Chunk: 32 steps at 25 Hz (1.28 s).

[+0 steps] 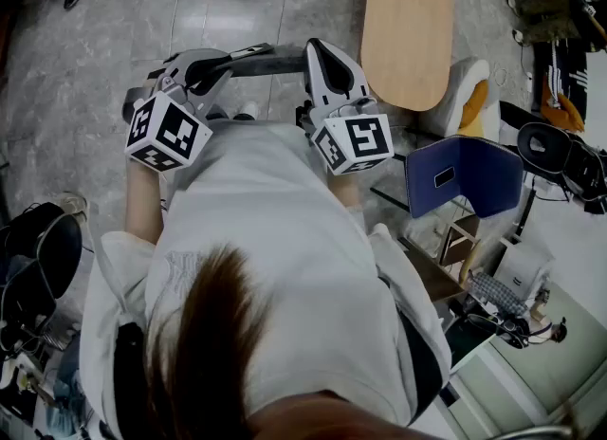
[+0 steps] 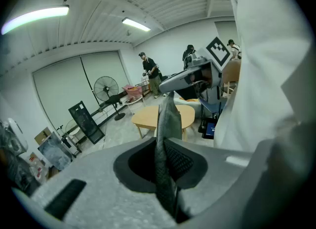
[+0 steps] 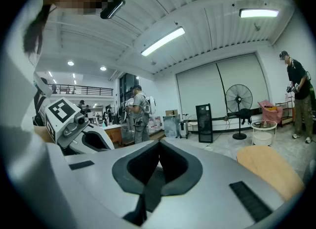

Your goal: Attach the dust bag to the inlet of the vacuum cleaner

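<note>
Grey bag [image 1: 258, 60] hangs stretched at 12 o'clock before your chest. Your left tool [image 1: 207, 70] is clenched on one end, your right tool [image 1: 318, 54] on the other, above the floor [image 1: 85, 59].

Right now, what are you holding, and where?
Gray fabric, likely the dust bag: jaws of the left gripper pinch one end; the other reaches the right gripper.

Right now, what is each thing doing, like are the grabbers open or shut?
left gripper: shut on the gray cloth.
right gripper: shut, nothing showing between its jaws.
gray cloth: pinched, sticking up out of the left jaws.
ceiling light: on.
floor fan: standing upright; spinning or not, cannot tell.
</note>
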### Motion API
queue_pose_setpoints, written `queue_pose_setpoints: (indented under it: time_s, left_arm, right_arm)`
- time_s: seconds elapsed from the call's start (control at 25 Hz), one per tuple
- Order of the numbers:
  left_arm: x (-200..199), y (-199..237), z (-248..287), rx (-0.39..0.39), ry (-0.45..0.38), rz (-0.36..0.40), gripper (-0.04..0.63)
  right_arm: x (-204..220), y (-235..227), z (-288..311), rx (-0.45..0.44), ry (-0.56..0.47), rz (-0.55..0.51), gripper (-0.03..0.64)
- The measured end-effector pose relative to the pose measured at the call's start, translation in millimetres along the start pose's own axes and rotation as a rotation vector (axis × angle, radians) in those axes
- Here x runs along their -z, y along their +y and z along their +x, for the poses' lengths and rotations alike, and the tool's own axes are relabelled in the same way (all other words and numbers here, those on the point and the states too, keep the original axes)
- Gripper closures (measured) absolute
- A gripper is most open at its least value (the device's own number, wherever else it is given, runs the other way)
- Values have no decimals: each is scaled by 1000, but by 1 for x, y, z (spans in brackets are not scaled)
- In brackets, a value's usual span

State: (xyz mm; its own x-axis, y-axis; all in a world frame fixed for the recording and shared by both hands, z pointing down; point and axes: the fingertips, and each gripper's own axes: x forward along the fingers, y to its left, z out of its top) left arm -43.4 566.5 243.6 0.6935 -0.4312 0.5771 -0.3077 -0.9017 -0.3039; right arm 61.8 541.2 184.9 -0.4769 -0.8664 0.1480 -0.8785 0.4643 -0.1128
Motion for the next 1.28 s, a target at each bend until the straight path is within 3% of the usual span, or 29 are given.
queue_pose_setpoints:
  time_s: [0.88,1.12,1.28]
  left_arm:
    - [7,19,9,5,-3,-23,556]
    - [34,67,30,26,-12,-57,556]
    - [43,116,35,27,-16,-71,555]
  right_arm:
    - [-1,-1,19,-13,-15,25,615]
    - [6,-14,72,15,18,33,615]
    - [-4,-22,120,20,23,97,615]
